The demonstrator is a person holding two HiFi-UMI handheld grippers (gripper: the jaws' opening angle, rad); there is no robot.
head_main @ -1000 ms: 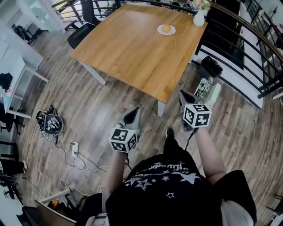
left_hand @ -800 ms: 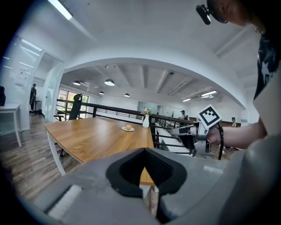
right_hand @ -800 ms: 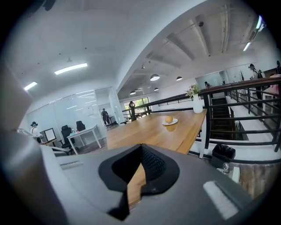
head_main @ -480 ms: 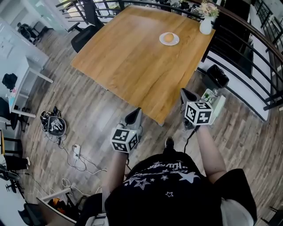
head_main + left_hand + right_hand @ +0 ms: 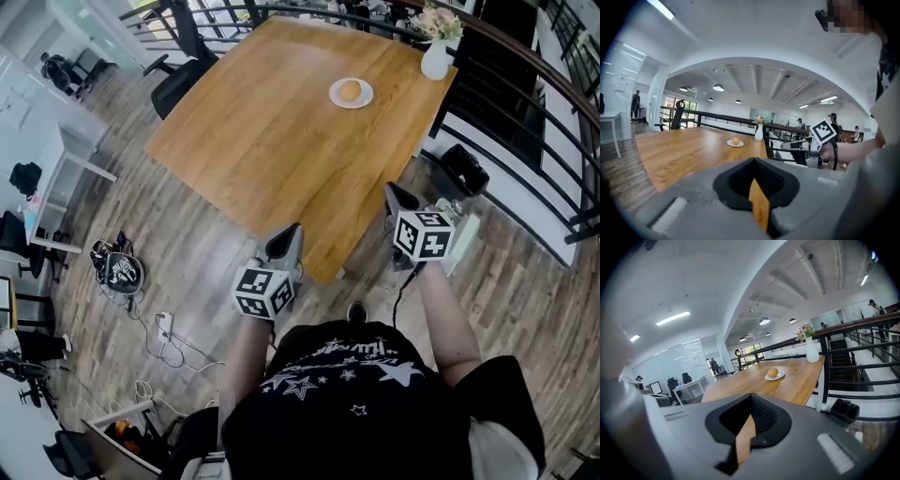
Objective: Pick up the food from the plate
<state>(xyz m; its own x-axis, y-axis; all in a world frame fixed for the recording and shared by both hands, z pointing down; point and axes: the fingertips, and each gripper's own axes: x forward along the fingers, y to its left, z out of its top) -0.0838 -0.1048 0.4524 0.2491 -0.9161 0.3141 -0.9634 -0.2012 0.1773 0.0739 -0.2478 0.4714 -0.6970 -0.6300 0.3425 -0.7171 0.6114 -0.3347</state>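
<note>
A round orange-brown piece of food (image 5: 351,90) lies on a small white plate (image 5: 364,97) at the far side of a wooden table (image 5: 272,131). Both grippers are held in front of the person, at the table's near corner and far short of the plate. My left gripper (image 5: 291,231) is shut and empty; in its own view the left gripper (image 5: 754,164) points towards the food (image 5: 735,140). My right gripper (image 5: 392,191) has its jaws together with nothing in them, and the right gripper view shows the food (image 5: 773,372) on its plate (image 5: 780,376) well ahead.
A white vase with flowers (image 5: 434,54) stands at the table's far right corner beside a black railing (image 5: 525,84). A black bag (image 5: 463,170) lies on the floor to the right. An office chair (image 5: 176,77), a white desk (image 5: 56,141) and floor cables (image 5: 159,328) are to the left.
Both grippers and the person have moved forward towards the table. Its near corner now lies between the two grippers. Neither gripper's jaws have changed.
</note>
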